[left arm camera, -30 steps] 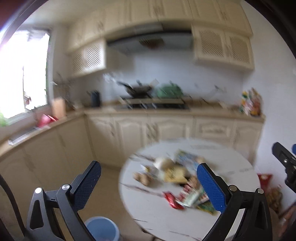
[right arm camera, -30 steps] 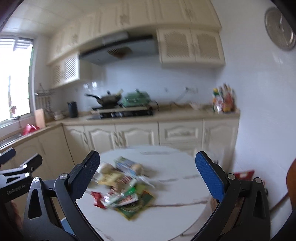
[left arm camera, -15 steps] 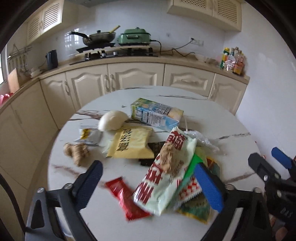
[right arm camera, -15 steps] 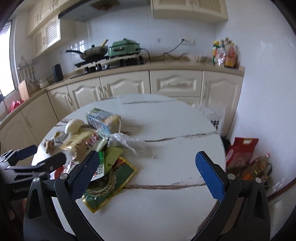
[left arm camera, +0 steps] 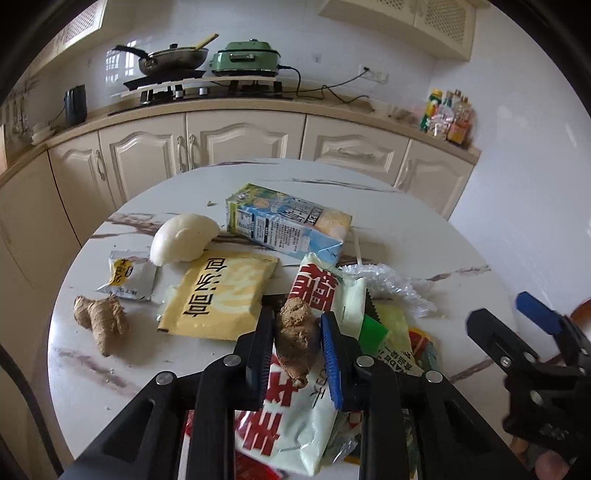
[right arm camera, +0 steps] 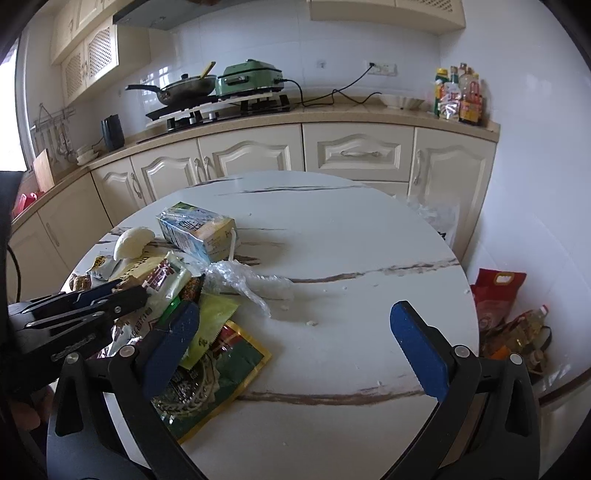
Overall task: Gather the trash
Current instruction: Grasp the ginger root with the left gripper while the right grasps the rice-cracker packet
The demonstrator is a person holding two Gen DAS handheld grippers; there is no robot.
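A round white marble-patterned table (right arm camera: 369,258) fills the lower centre of the frame. Behind it runs a curved row of cream base cabinets (right arm camera: 358,153) under a beige countertop (right arm camera: 332,110). White tiled wall (right arm camera: 332,44) rises above, with cream upper cabinets (right arm camera: 388,11) along the top edge. Daylight enters from a window (right arm camera: 9,107) at the far left.

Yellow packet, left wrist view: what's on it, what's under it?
A white bun overlaps the yellow packet at its far corner. A dark wrapper pokes out beneath its right edge; the rest underneath is hidden.
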